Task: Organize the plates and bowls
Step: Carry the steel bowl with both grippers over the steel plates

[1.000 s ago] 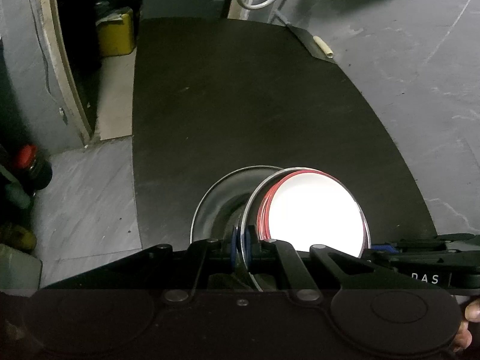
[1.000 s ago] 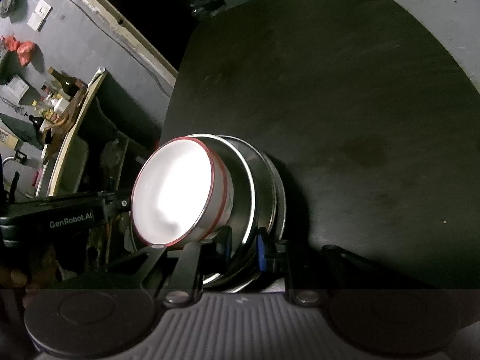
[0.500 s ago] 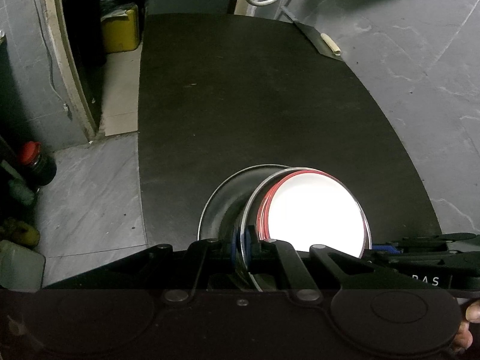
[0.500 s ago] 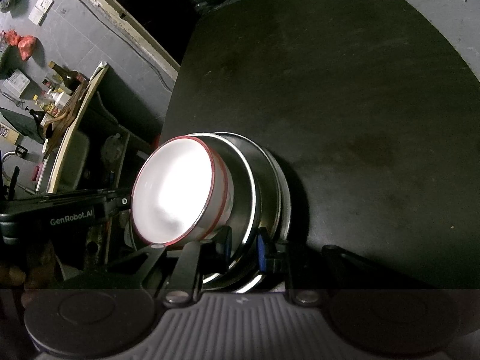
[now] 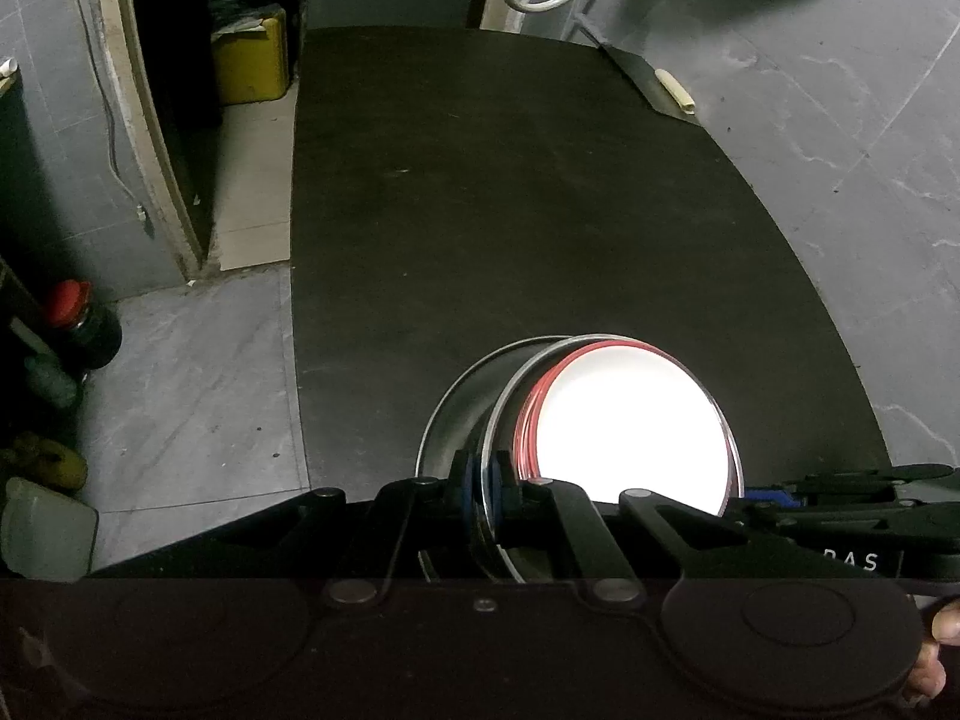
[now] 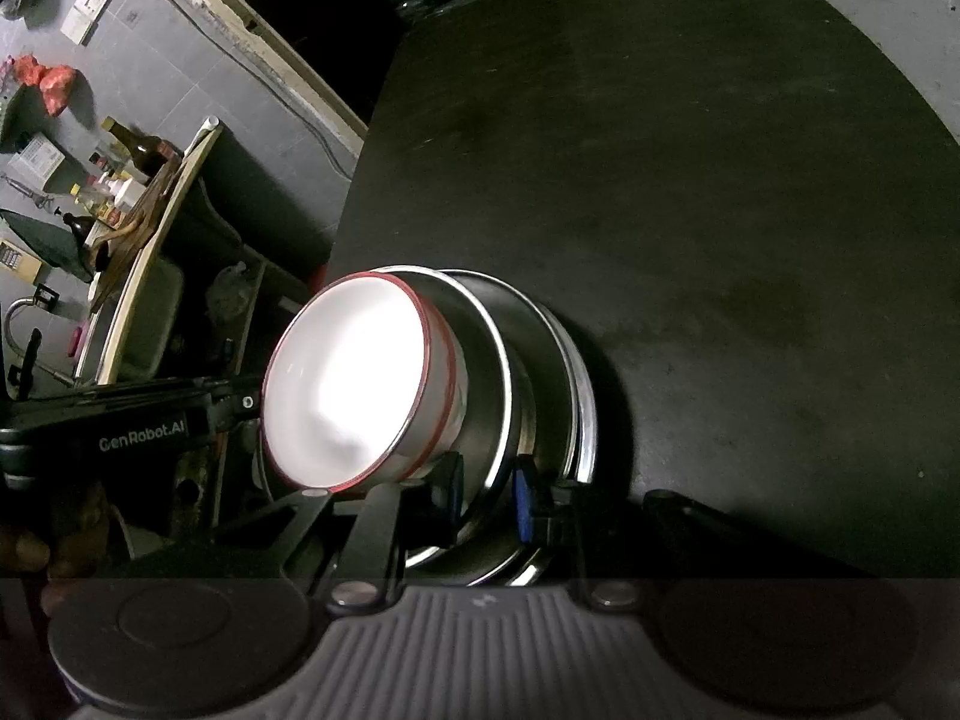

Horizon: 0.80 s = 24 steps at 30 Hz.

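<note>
Little has moved since a second ago: both grippers keep their hold on the nested stack, and only the view has crept slightly, showing a bit more of the black table (image 5: 510, 210).

Readable writing: "GenRobot.AI" on the left gripper's side in the right wrist view, and the letters "RAS" on the right gripper's body in the left wrist view.

By count: one white bowl with a red rim (image 6: 348, 384), seated in one steel bowl (image 6: 480, 396), which sits on steel plates (image 6: 579, 396); two plate rims seem to show, though I cannot be sure of the number.

Sitting at the near edge of the table, the stack opens upward, rims level with the surface.

At the stack's left side the left gripper (image 5: 486, 483) is closed on the steel bowl's rim. At its right side the right gripper (image 6: 486, 492) clamps that same rim between blue pads (image 6: 523, 495).
</note>
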### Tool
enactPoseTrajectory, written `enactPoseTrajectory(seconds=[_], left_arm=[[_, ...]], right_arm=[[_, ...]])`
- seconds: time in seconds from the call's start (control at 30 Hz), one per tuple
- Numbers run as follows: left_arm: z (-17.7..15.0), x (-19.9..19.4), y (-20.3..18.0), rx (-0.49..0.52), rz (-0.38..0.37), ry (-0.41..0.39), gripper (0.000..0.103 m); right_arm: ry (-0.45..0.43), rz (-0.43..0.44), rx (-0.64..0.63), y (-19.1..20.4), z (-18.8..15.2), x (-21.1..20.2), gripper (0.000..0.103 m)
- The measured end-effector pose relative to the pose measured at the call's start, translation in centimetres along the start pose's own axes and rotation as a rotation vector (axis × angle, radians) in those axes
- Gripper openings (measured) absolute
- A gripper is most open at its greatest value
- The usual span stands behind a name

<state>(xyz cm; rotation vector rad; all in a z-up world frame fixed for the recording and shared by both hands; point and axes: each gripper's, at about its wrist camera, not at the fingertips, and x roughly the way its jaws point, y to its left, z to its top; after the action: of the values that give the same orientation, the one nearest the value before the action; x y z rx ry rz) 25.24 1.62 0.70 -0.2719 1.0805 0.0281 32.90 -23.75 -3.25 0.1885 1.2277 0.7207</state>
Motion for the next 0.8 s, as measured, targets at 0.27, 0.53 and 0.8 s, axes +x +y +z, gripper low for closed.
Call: enactPoseTrajectory(seconds=[0.27, 0.53, 0.8], left_arm=[[0.06, -0.2, -0.1, 0.001, 0.008, -0.016, 0.004], [-0.14, -0.26, -0.28, 0.008, 0.011, -0.018, 0.003], [-0.1, -0.24, -0.22, 0.001, 0.021, -0.018, 0.012]], right_arm=[[-0.01, -0.013, 0.007, -0.05, -0.18, -0.17, 0.022], [-0.015, -0.013, 0.013, 0.02, -0.33, -0.25, 0.022], [-0.018, -0.012, 0.019, -0.05, -0.24, -0.38, 0.022]])
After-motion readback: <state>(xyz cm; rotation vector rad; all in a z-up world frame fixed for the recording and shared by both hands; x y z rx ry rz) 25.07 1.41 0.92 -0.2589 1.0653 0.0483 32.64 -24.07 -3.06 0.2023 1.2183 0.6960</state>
